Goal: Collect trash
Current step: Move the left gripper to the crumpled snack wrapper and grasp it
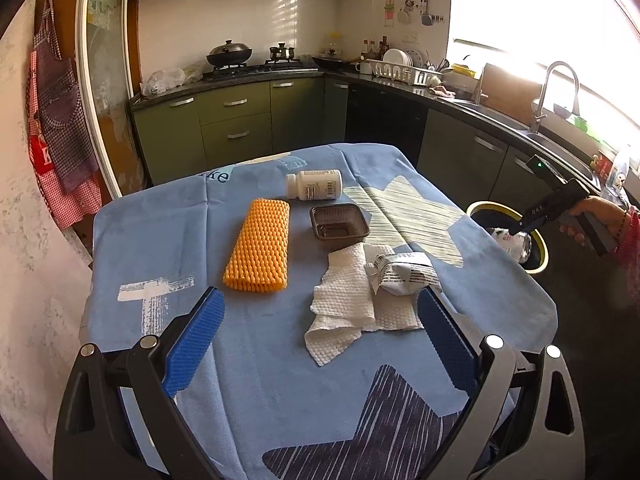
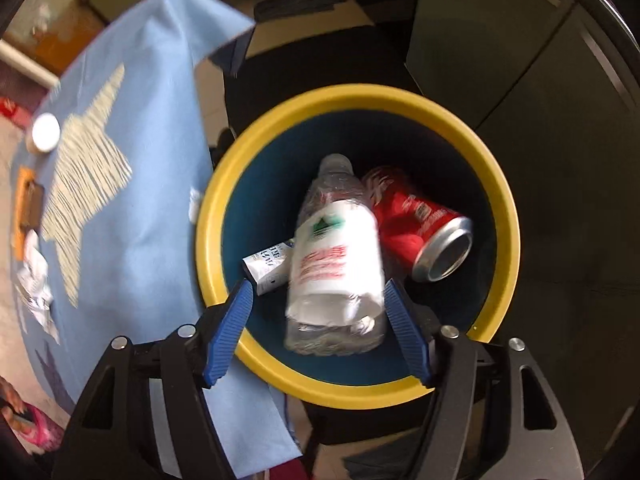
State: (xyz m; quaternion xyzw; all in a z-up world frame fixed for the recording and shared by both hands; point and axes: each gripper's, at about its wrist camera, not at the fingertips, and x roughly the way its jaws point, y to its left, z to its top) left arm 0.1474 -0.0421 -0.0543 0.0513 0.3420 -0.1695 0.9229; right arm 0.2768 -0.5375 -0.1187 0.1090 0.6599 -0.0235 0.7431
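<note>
R gripper (image 2: 316, 320) over yellow-rimmed bin (image 2: 508, 216) off bench's (image 1: 132, 240) right edge, jaws parted, plastic bottle (image 2: 336, 264) loose between them. L gripper (image 1: 320, 348) spread wide, empty, near crumpled wrapper (image 1: 400, 276).

Your tools: blue ribbed pads (image 1: 196, 344) on black frames.
Tablecloth (image 1: 160, 240): light blue, with cream and dark navy streaked stars.
Foam sleeve (image 1: 258, 250): orange, net-textured.
Tray (image 1: 339, 222): dark brown.
Pill bottle (image 1: 314, 185): white.
Paper towel (image 1: 344, 312): white, dimpled.
Bin (image 2: 508, 216): yellow rim, dark blue inside.
Can (image 2: 416, 224): red, silver top.
Water bottle (image 2: 336, 256): clear, white label with green mark and red print.
</note>
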